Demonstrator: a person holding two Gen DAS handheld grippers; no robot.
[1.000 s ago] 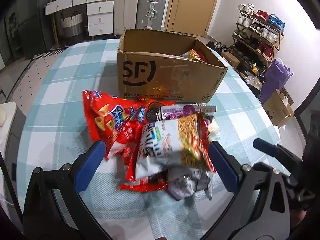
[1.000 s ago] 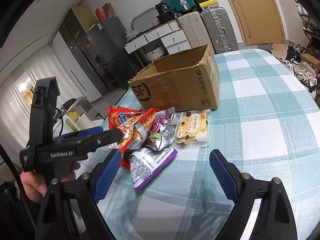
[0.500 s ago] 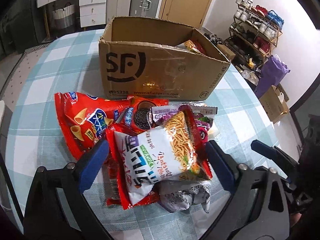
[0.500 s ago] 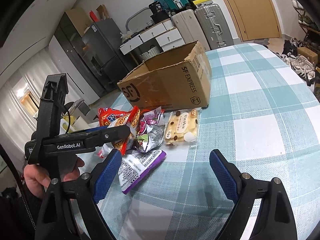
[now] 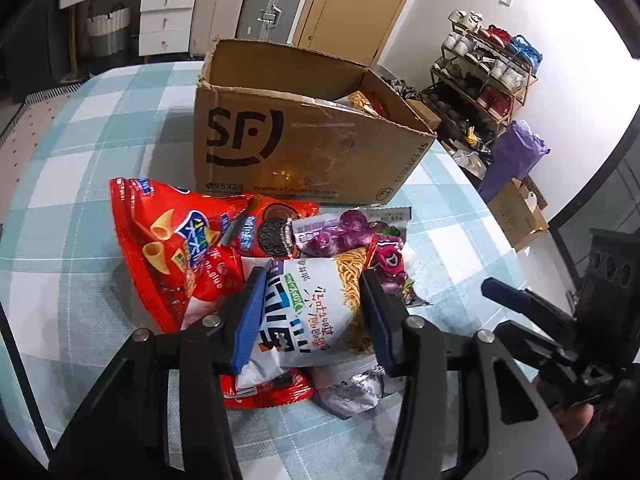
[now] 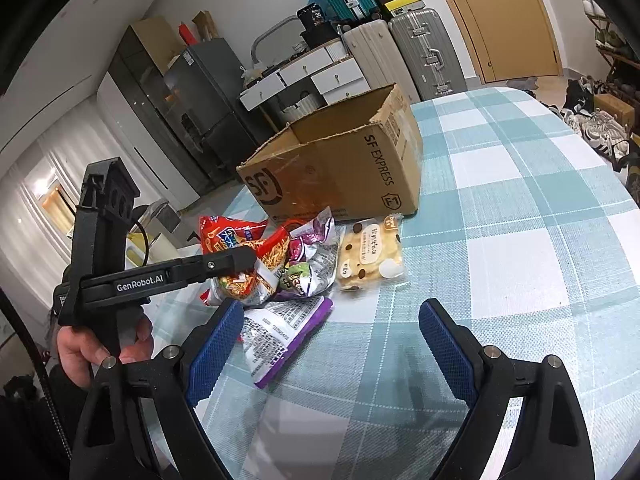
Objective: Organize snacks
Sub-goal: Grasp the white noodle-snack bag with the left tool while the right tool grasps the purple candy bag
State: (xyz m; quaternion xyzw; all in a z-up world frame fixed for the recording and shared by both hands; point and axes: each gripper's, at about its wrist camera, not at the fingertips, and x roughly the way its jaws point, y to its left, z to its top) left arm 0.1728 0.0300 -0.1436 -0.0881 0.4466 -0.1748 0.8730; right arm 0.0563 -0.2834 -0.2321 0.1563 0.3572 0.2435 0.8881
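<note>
The left gripper (image 5: 312, 312) has just been closing its blue-padded fingers (image 5: 250, 312) on the white foil noodle-snack bag (image 5: 316, 320) — the pads now press its two sides, gripping it atop the snack heap. To do this well, lift straight up so the red corn-cone chip bag (image 5: 172, 240) just left of the fingers stays put, then carry ahead to the brown cardboard box (image 5: 296, 140) beyond. The gripper pitches steeply down. The right gripper (image 6: 332, 344) hovers open — empty — over the checked table (image 6: 520, 240).
</note>
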